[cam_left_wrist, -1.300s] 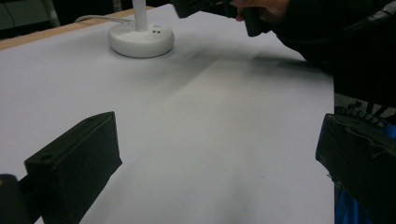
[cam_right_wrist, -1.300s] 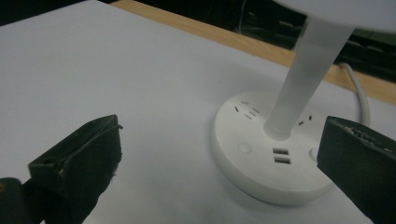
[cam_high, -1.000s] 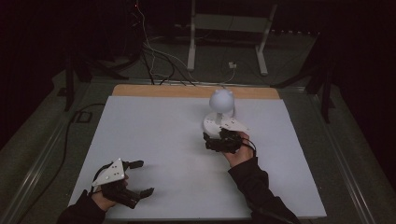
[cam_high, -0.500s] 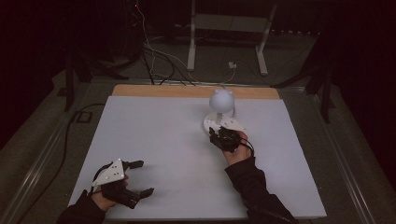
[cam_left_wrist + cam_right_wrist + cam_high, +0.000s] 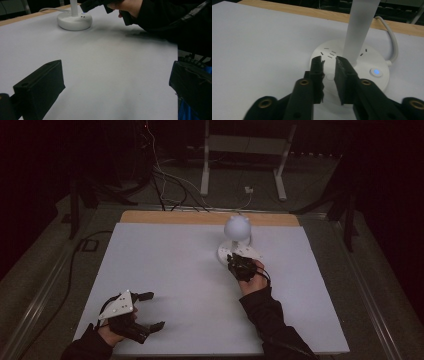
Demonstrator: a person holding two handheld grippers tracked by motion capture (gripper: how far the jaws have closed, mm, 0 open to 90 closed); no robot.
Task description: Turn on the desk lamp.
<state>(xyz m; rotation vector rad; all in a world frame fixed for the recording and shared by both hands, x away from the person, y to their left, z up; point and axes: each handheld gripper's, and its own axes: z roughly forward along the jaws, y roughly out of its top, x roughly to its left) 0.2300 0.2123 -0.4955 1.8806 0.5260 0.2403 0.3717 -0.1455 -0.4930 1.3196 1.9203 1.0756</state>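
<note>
A white desk lamp with a globe head (image 5: 236, 226) stands on a round base (image 5: 224, 253) at the far middle of the white table top (image 5: 165, 265). My right gripper (image 5: 235, 260) hovers over the front of that base (image 5: 367, 62), close to the white stem (image 5: 359, 27). Its jaws are shut to a narrow gap (image 5: 329, 60) with nothing held, above a small round button. A blue-lit button (image 5: 376, 72) glows to their right. My left gripper (image 5: 155, 310) rests open near the front left edge, its jaws wide apart (image 5: 117, 67).
The lamp's white cable (image 5: 392, 37) runs off the back over a wooden edge strip (image 5: 200, 217). Cables and a white stand (image 5: 240, 150) lie on the dark floor beyond. A metal rail (image 5: 45, 290) borders the table's left side.
My right hand has edged forward so that the gripper's tips sit over the lamp base. The left gripper has stayed put.
</note>
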